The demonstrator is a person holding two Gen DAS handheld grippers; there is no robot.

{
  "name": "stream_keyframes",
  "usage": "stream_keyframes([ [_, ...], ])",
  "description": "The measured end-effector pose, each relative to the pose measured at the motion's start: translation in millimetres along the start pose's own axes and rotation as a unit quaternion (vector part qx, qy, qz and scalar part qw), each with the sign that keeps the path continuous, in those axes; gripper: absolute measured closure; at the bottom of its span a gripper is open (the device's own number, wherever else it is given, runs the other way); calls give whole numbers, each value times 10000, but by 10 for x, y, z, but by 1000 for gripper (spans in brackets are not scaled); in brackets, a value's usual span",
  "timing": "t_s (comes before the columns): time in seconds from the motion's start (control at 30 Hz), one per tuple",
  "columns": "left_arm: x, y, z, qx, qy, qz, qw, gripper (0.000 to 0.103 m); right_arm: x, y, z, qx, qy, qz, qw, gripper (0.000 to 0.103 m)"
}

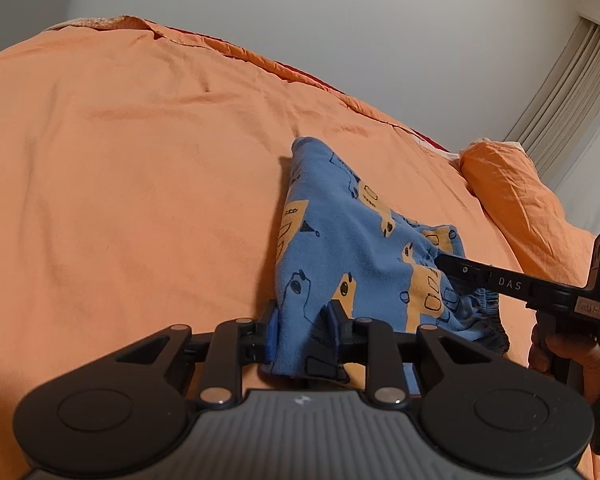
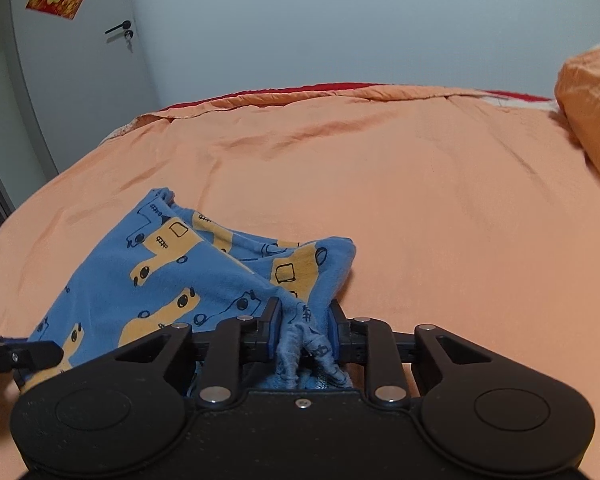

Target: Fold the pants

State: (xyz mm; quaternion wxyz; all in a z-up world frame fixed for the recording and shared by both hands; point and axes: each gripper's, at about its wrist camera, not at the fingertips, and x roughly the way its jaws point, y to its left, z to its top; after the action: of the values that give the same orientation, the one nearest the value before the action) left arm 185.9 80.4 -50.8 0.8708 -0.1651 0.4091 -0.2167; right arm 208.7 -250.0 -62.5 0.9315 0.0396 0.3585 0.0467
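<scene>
Here the pants (image 1: 352, 240) are held above the orange bed (image 1: 120, 180), clamped at one edge by the left gripper (image 1: 302, 330) and at the bunched waistband by the right gripper (image 2: 304, 330); the cloth stretches between both.

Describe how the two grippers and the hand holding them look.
Both grippers, left and right, are matte black linkages with silver rivets, round side discs and blue finger pads. The left body is ribbed grey. The right gripper's finger reads "DAS" in white. A bare hand with dark cuff and a thin black cable.
</scene>
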Motion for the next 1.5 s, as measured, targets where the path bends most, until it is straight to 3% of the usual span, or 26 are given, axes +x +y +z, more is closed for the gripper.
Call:
stream_keyframes([
  [0.2,4,0,10,14,-5,22,10000,76,-14,43,-29,-89,-126,-116,9998,79],
  [0.37,-68,-97,100,230,-28,59,9997,85,-140,135,-8,-373,-372,-202,9984,84],
  [0.73,-224,-242,198,351,-182,-64,9992,90,-353,215,120,-931,-681,-68,9933,90],
  [0.93,-245,-338,432,581,-388,-148,9974,91,-481,234,385,-1207,-1108,29,9865,90],
  [1.1,28,-391,770,702,-659,-148,9952,91,-241,90,738,-1301,-1315,-105,9827,90],
  [1.23,307,-397,906,620,-688,-91,9957,91,53,-71,920,-1278,-1194,-198,9844,90],
  [1.5,705,-104,659,296,-308,202,9989,91,686,-334,721,-861,-567,-346,9941,90],
])
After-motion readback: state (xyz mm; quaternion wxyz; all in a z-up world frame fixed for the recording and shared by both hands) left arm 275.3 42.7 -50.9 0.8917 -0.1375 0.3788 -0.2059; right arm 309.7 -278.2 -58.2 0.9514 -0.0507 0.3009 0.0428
